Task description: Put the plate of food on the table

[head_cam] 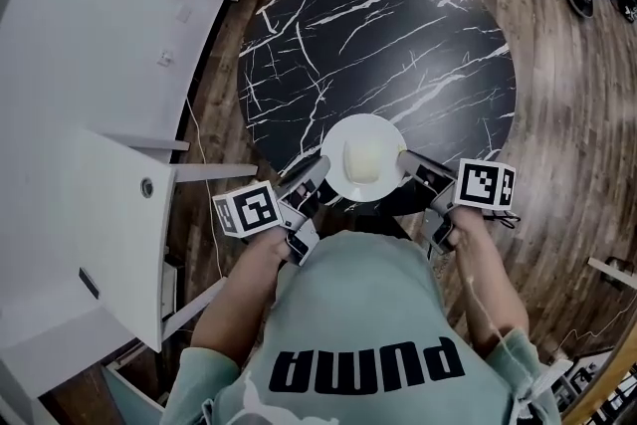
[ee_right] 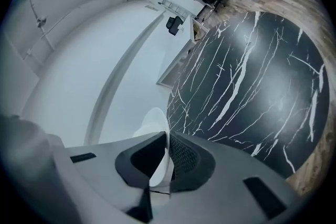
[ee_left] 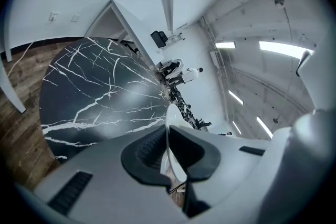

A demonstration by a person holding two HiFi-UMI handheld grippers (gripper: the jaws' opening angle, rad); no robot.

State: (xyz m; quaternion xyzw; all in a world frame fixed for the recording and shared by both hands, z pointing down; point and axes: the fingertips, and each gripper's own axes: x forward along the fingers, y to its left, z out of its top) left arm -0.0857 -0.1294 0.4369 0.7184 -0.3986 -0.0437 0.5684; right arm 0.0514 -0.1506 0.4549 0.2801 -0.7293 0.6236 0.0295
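Broadly, the round black surface (head_cam: 398,35), veined white, fills the middle of the head view; the white plate (head_cam: 363,124) lies over its near edge, partly past the rim toward the person, and whether it rests there or hangs just above I cannot tell; the left claw (head_cam: 317,184) is clamped on the plate's left rim and the right claw (head_cam: 413,166) on its right rim, opposite each other, so neither is nearer; most of the surface lies ahead of both, so the plate likely wants carrying forward; the food (head_cam: 363,160) is a pale yellowish block, centred on the plate.
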